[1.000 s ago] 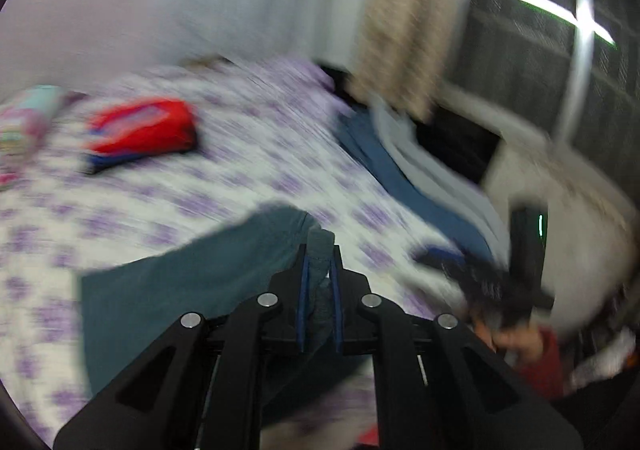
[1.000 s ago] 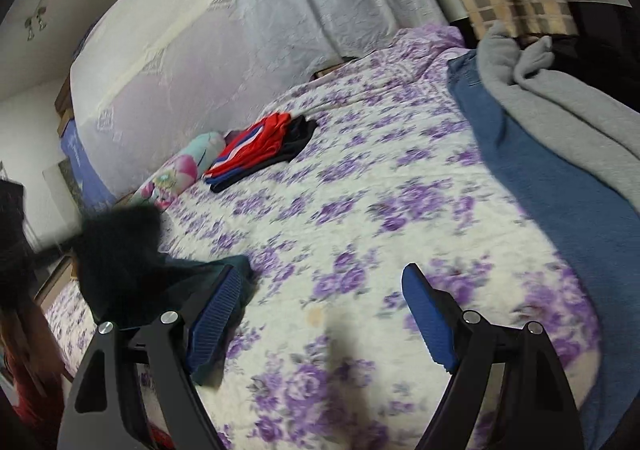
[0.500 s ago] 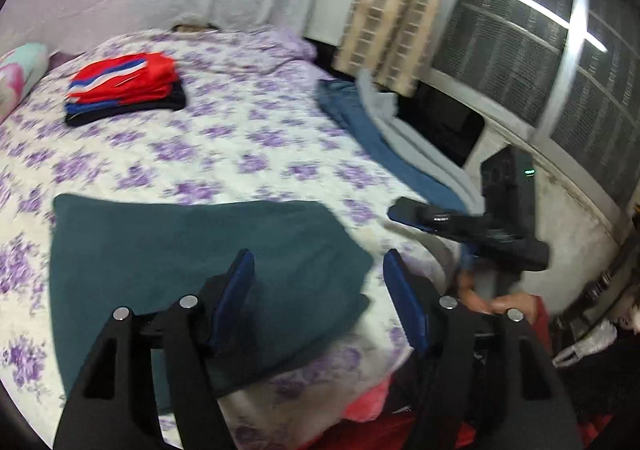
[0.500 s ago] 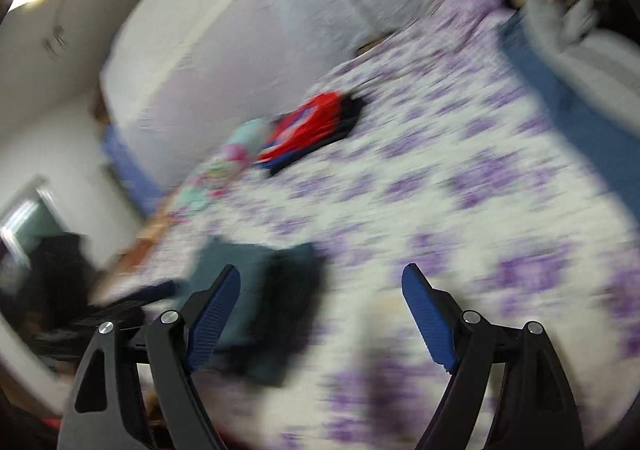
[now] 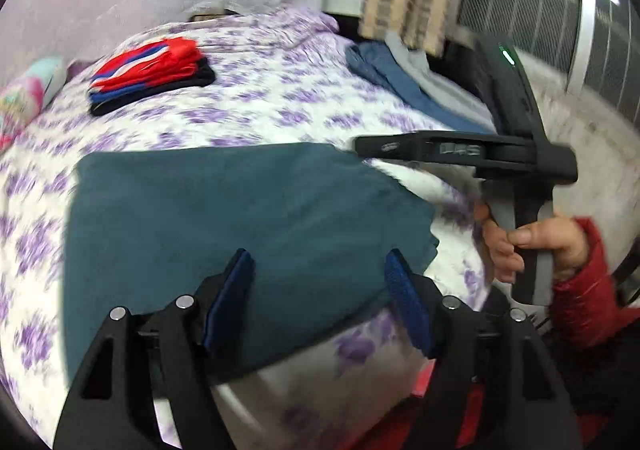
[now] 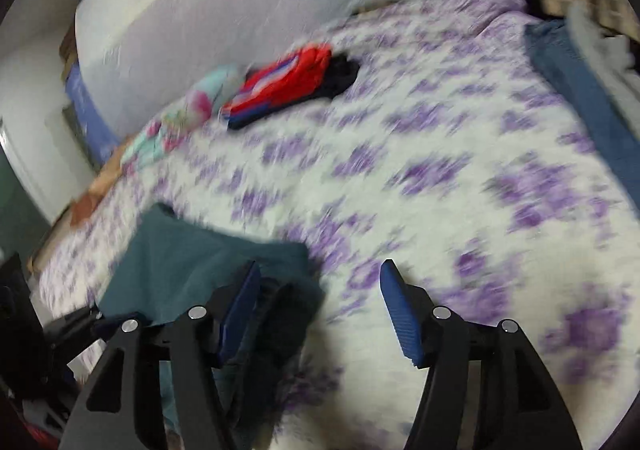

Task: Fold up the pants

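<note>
The dark teal pants (image 5: 224,218) lie folded flat near the front edge of the bed. My left gripper (image 5: 318,282) is open and empty, just above their near edge. The right gripper shows in the left wrist view (image 5: 384,148), held side-on at the pants' far right corner by a hand in a red sleeve. In the blurred right wrist view my right gripper (image 6: 318,290) is open and empty, with the pants (image 6: 208,262) under its left finger.
The bed (image 5: 280,106) has a white cover with purple flowers. A red, blue and black stack of folded clothes (image 5: 150,70) lies at the back. Blue and grey garments (image 5: 400,82) lie along the right edge. A colourful pillow (image 5: 24,98) is at the left.
My left gripper let go of the pants and opened; the pants now lie flat. My right gripper swung left toward the pants' corner.
</note>
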A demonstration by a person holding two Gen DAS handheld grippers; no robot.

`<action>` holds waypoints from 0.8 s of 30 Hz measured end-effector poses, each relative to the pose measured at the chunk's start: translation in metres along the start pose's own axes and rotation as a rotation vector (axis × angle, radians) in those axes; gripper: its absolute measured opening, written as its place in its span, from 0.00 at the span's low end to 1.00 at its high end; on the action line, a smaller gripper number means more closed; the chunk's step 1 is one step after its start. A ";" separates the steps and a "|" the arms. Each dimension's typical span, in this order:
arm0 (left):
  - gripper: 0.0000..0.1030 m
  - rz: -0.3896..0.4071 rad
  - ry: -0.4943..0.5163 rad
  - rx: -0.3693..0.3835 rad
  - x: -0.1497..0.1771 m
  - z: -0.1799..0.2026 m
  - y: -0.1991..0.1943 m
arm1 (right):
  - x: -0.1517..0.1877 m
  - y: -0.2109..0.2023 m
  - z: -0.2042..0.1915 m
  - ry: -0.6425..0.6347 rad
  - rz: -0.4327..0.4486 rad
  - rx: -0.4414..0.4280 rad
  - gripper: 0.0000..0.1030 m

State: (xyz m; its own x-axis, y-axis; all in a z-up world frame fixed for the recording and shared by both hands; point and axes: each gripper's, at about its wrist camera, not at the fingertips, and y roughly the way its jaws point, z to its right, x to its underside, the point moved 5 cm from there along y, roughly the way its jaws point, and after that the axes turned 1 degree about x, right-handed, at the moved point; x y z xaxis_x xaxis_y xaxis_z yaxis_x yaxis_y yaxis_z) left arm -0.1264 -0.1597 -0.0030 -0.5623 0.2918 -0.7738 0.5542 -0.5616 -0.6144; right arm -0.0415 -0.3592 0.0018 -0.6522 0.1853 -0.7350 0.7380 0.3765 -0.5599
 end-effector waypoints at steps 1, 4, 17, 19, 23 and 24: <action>0.69 0.018 -0.029 -0.020 0.000 -0.013 -0.011 | -0.002 -0.005 0.003 0.021 0.004 -0.021 0.62; 0.74 0.045 -0.145 -0.084 0.002 -0.059 -0.037 | -0.003 -0.023 0.008 0.117 -0.017 -0.174 0.64; 0.86 -0.057 -0.433 0.115 0.007 -0.131 0.006 | 0.019 0.036 -0.042 -0.012 -0.236 -0.213 0.84; 0.73 -0.051 -0.452 0.134 0.003 -0.133 0.007 | 0.019 0.038 -0.042 -0.027 -0.219 -0.201 0.57; 0.25 -0.021 -0.431 0.102 0.006 -0.137 -0.004 | 0.025 0.029 -0.042 0.022 -0.177 -0.256 0.35; 0.23 -0.009 -0.433 0.108 0.006 -0.137 -0.009 | 0.024 0.024 -0.046 0.006 -0.154 -0.250 0.33</action>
State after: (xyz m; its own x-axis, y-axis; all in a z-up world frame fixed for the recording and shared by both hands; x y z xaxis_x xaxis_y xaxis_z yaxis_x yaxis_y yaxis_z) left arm -0.0501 -0.0468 -0.0231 -0.7845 -0.0413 -0.6187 0.4938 -0.6452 -0.5830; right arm -0.0468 -0.3041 -0.0118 -0.7550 0.1139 -0.6457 0.5651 0.6125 -0.5527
